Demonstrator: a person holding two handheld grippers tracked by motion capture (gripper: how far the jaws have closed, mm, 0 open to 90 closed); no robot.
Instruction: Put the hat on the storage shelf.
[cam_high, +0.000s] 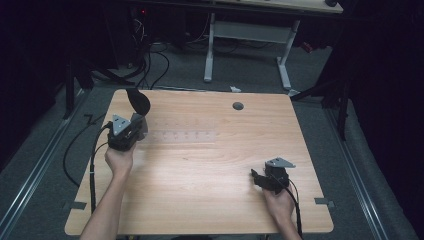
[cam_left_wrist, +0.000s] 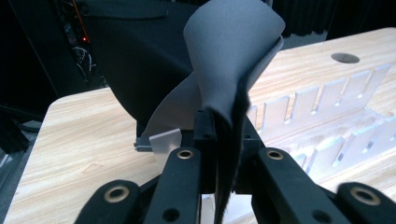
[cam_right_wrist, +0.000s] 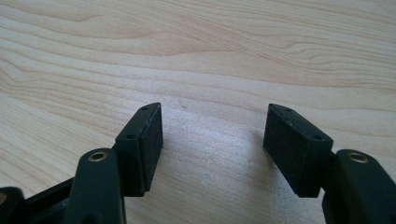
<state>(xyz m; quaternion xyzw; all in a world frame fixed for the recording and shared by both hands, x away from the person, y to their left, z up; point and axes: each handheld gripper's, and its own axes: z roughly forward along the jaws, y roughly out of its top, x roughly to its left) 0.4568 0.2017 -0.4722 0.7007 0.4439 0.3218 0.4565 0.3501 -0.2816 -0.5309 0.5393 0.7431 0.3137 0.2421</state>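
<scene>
- Your left gripper (cam_left_wrist: 223, 140) has its jaws nearly together, pinching a folded grey sheet (cam_left_wrist: 231, 56) between the pads. The sheet rises and fans out above them, near the far left corner of the tabletop (cam_high: 200, 165).
- The pinch looks narrow and sits on the sheet's lower edge. I judge that a small easing of the jaws could let the sheet slide out or unfold.
- Just beside that gripper lies a clear slotted rack (cam_left_wrist: 327, 121), running along the tabletop towards the far right. The floppy top of the sheet could catch on a slot wall and buckle if you bring it down at a slant.
- The rack is light-looking; a nudge from the gripper may shove it.
- Your right gripper (cam_right_wrist: 212, 140) holds nothing. Its jaws stand wide apart, over bare wood near the near right corner, too far off to steady the rack.
</scene>
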